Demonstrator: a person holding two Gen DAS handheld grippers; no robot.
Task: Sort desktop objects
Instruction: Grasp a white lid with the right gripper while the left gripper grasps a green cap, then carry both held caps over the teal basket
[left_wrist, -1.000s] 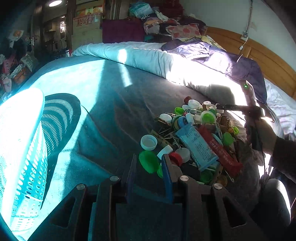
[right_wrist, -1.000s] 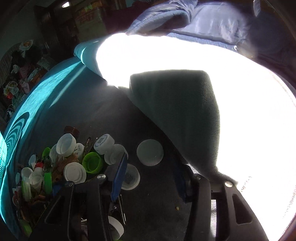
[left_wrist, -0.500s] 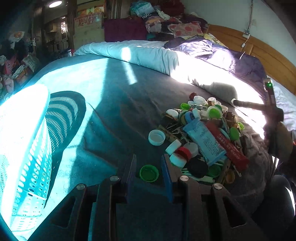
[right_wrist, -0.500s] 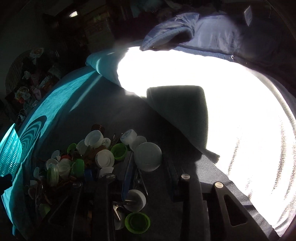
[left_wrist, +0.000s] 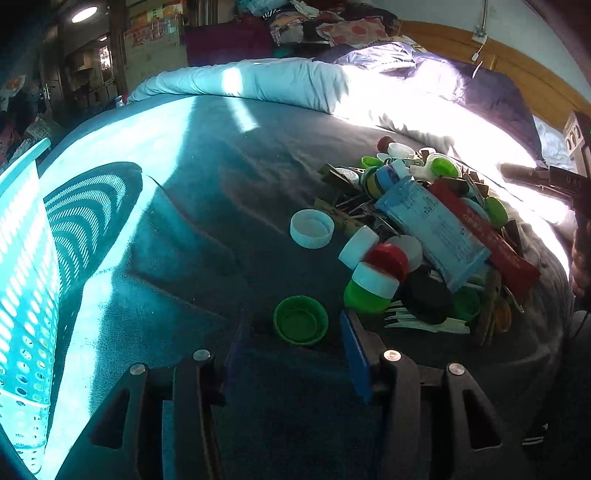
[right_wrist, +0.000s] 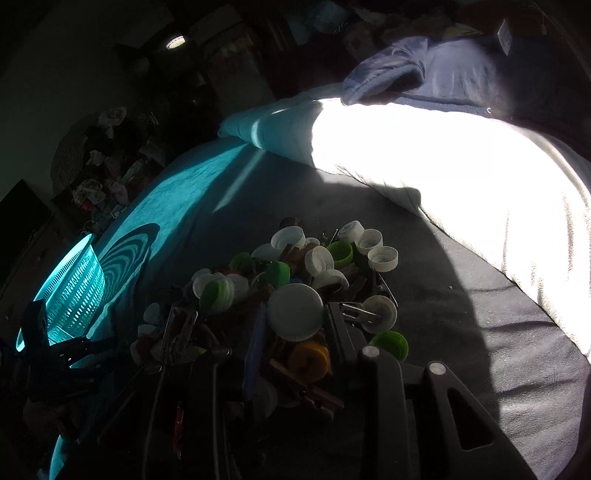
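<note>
A heap of bottle caps, clothespins and sachets (left_wrist: 424, 229) lies on a dark blanket. My left gripper (left_wrist: 295, 325) is open, its blue pads either side of a green cap (left_wrist: 301, 320) lying open side up, apart from both pads. A white cap (left_wrist: 312, 228) lies beyond it. In the right wrist view my right gripper (right_wrist: 293, 323) is shut on a large white cap (right_wrist: 295, 312) and holds it above the heap (right_wrist: 280, 273). The right gripper also shows at the right edge of the left wrist view (left_wrist: 546, 181).
A perforated turquoise basket (left_wrist: 26, 280) stands at the left; it also shows in the right wrist view (right_wrist: 74, 291). A sunlit white duvet (right_wrist: 443, 173) lies rolled behind the heap. A wooden headboard (left_wrist: 517, 70) runs along the back right.
My left gripper has opened and the green cap now lies loose on the blanket between its pads. My right gripper closed on the large white cap and lifted it over the heap.
</note>
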